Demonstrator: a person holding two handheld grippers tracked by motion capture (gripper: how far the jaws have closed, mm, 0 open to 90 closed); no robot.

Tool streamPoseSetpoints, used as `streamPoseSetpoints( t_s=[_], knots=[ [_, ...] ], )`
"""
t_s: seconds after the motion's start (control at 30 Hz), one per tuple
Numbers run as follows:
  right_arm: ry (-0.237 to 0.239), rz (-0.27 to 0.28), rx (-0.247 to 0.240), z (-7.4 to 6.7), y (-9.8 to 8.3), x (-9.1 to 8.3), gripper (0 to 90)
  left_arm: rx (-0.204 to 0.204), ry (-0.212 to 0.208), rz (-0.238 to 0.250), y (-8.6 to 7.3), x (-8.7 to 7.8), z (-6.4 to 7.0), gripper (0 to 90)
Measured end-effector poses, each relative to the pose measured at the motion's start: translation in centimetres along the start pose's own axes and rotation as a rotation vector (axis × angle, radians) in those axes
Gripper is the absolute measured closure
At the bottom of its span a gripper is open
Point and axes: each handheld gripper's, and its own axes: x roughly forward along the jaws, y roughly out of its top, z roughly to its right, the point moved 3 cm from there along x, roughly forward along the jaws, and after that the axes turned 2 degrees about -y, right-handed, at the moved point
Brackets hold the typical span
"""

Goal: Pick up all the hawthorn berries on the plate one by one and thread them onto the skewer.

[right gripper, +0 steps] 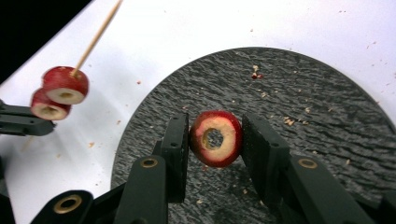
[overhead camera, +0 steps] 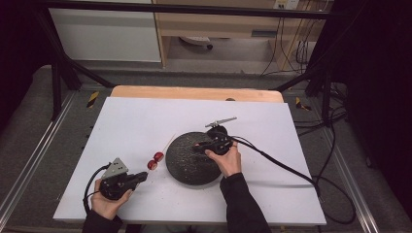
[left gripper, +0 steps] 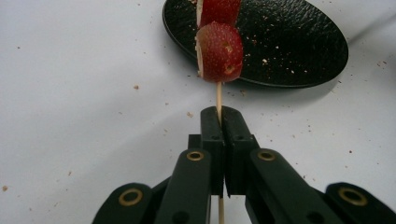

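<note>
Now left gripper [left gripper: 219,116] clamped on skewer [left gripper: 218,95]; right gripper [right gripper: 215,140] jaws pinching cored fruit slice [right gripper: 215,138] over black plate [right gripper: 327,116]

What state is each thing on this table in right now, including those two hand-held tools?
Left gripper: fingers shut on the skewer.
Skewer: held, two fruit pieces threaded on it.
Fruit pieces on skewer: cored, sitting side by side.
Right gripper: fingers shut on the fruit ring.
Fruit ring: cored, held above the plate.
Black plate: lying flat, crumb-speckled.
</note>
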Motion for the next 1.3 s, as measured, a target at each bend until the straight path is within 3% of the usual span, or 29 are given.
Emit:
streamPoseSetpoints(
  t_s=[0.23, 0.6, 0.83, 1.3],
  knots=[
    [0.033, 0.106, 0.050, 0.0, -1.6, -0.7, 63.3, 0.005, -0.004, -0.002, 0.2, 0.4, 0.6, 88.3],
    [0.089, 0.310, 0.175, 0.0, -3.8, -1.0, 63.4, -0.006, -0.002, 0.011, 0.4, 1.0, 1.4, 88.3],
    [0.115, 0.421, 0.246, -0.1, -4.4, -0.8, 63.4, -0.020, -0.004, 0.022, 0.5, 1.3, 1.7, 88.3],
    [0.111, 0.636, 0.350, -0.1, -4.3, -1.1, 63.6, -0.025, -0.007, 0.035, 0.7, 2.1, 2.9, 88.3]
  ],
)
